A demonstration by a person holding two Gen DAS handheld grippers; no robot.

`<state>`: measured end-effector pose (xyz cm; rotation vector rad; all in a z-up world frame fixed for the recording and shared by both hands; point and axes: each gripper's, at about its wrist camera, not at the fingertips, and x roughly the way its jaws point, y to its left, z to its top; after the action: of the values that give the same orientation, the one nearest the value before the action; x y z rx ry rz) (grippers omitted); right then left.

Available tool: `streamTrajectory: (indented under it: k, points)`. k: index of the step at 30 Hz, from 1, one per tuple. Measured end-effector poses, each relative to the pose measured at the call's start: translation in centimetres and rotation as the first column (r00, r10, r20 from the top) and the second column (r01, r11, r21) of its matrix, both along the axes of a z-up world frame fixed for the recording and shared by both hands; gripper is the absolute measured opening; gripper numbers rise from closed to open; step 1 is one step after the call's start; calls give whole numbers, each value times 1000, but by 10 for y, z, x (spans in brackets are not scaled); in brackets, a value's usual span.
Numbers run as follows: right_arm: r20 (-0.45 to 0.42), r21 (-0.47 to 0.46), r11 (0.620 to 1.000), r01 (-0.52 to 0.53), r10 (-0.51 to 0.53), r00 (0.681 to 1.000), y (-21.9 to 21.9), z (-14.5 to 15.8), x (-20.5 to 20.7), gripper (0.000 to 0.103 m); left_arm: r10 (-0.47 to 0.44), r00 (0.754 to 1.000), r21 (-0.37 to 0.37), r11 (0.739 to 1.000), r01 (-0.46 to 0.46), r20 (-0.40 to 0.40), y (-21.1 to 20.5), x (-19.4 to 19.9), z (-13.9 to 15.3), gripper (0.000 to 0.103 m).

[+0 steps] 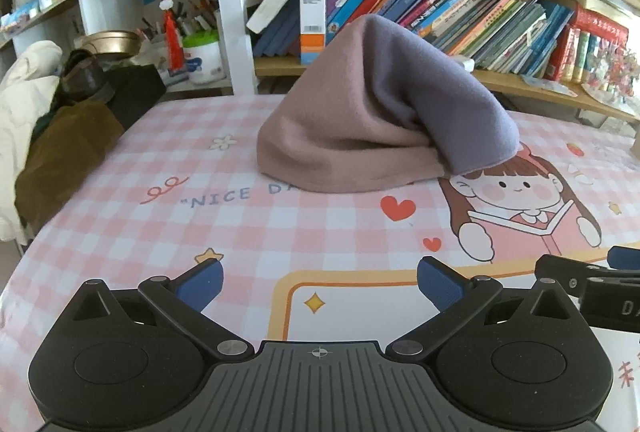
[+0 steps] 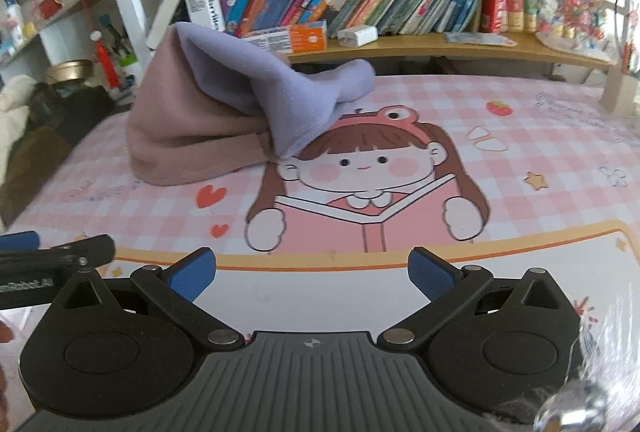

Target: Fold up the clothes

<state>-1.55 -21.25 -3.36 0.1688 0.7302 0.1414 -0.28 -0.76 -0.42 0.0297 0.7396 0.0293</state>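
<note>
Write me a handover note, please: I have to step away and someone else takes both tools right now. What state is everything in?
Left tool: open, holding nothing, low over the near part of the checked tablecloth.
Right tool: open, holding nothing, beside the left one.
Garment: a pink and purple fleece piece, heaped in a peak at the far middle of the table, in front of the bookshelf. Its purple edge overlaps the cartoon girl print.
Done: nothing folded that can be seen.
Left: reach forward, spread the garment flat, then fold it.
</note>
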Motion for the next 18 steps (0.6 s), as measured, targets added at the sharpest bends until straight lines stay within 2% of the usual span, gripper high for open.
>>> streamTrajectory:
  k: [5,8,13,18]
  points:
    - [-22,26,1000,-12,12,1000,-10,-1,1,103,15,1000,-29,999,-16,-26,-6,1,-3,103]
    - [-23,56,998,-18,19,1000,-21,-1,3,103,-13,999,-60,998,11,-37,-14,1,-2,103]
    - [-13,81,996,-34,35,999,-37,-5,5,103,3,999,-39,999,-4,-34,-33,2,2,103]
    - [-12,121,988,-100,102,995,-52,-11,11,103,45,999,-14,999,-45,-16,-41,1,5,103]
